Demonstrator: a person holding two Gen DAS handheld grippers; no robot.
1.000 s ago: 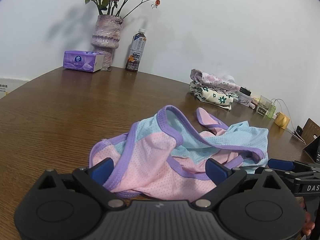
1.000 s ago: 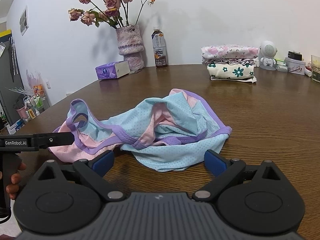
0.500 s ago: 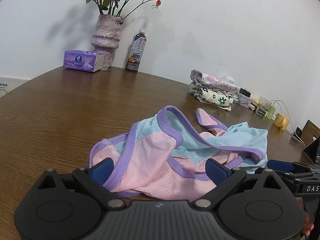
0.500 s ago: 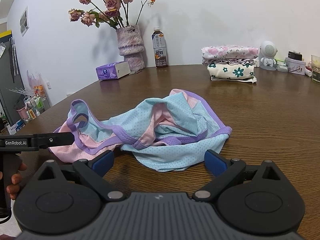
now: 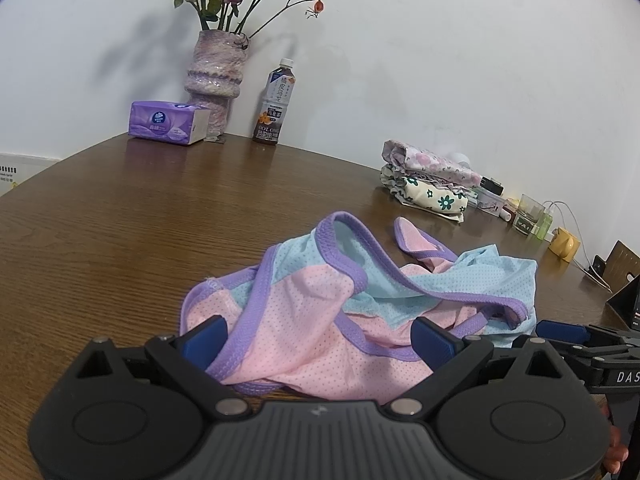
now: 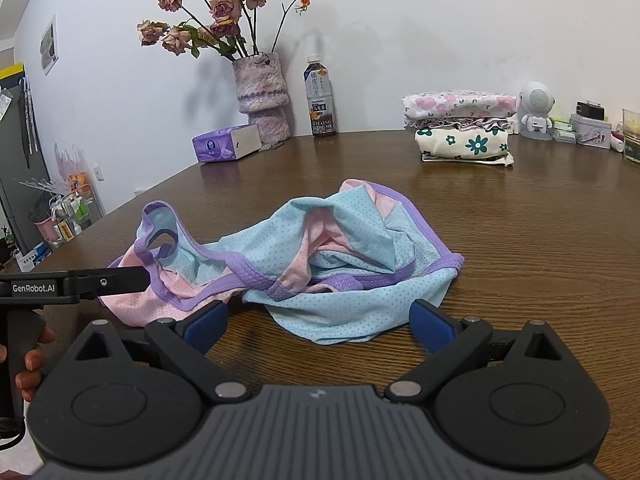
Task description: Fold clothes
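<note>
Ahead, bare table [image 6: 540, 216] rings the crumpled garment [image 6: 320, 256], jaws spread.

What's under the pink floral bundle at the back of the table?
The pink floral bundle rests on a ruffled purple layer and a cream folded garment with teal flowers, on the table. Anything between the layers is hidden.

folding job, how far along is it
Done: two folded garments are stacked at the back of the table. In hand: nothing yet. The left gripper and right gripper are both open around the near edges of the crumpled pink and blue top. Left: folding that top.
</note>
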